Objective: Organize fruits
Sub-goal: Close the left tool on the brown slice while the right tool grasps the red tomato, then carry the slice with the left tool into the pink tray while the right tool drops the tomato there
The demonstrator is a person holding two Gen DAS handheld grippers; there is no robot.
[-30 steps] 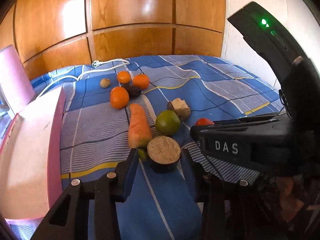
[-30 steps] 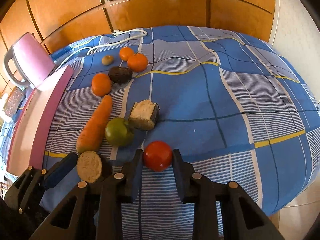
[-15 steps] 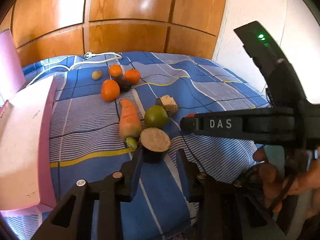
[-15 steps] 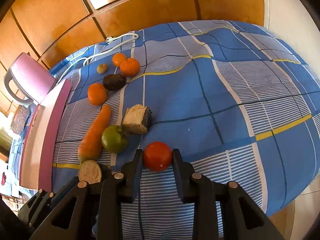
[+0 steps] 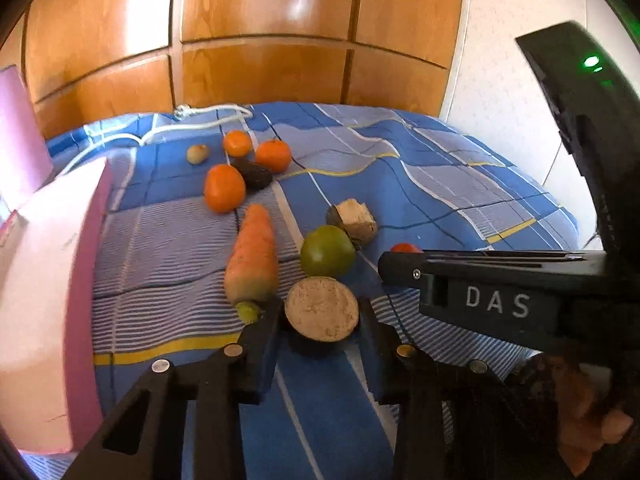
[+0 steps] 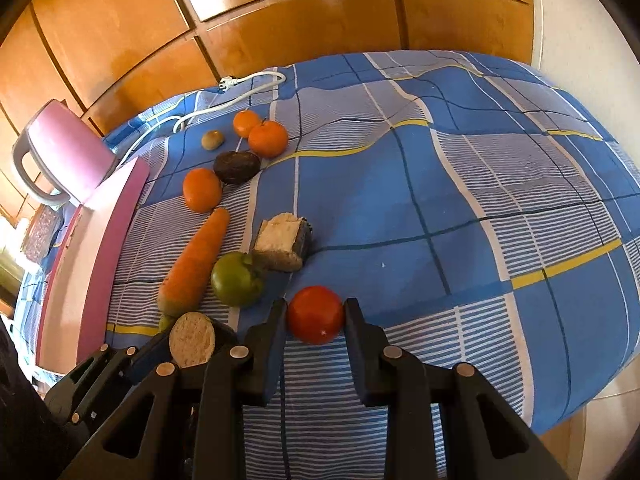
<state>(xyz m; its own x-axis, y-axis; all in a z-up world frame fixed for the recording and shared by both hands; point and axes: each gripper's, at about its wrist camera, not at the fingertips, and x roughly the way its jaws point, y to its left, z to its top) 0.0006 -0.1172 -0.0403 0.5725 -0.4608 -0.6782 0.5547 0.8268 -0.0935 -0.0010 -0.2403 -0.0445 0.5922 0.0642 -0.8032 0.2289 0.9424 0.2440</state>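
**Both grippers clamped on produce, bed spread with fruit**

I see the blue plaid bedspread [image 6: 460,184] filling most of both views, wood panelling [image 6: 280,12] behind it at 12 o'clock. A pink box [image 5: 44,292] sits along the 9 o'clock edge in the left wrist view, its lid with a grey handle [image 6: 60,156] tipped up in the right wrist view. A white cable [image 6: 224,96] with a plug lies near the top of the spread.

My right gripper [image 6: 316,316] has its jaws narrow, pads pressed on both sides of a red tomato [image 6: 316,314], round, glossy, with a small bright spot low on its skin. It sits at 6 o'clock of the produce cluster. My left gripper [image 5: 320,312] is pinched onto a dark-skinned half piece with a round, pale, grainy cut face [image 5: 322,308], face turned toward the camera; both pads touch its sides. In the right wrist view it sits at about 8 o'clock of the tomato.

The carrot [image 6: 196,260] is long and orange with a greenish stub end, and lies angled from 1 to 7 o'clock just beside the cut piece. A green tomato [image 6: 237,278] touches a wedge-cut chunk [image 6: 282,246] with pale flesh and dark rind at its 1 o'clock. Further back lie three oranges: one alone [image 6: 202,190], two touching [image 6: 268,138] [image 6: 246,122]. A dark wrinkled avocado [image 6: 236,166] sits between them. A small brownish fruit [image 6: 212,139] lies at the 10 o'clock end.
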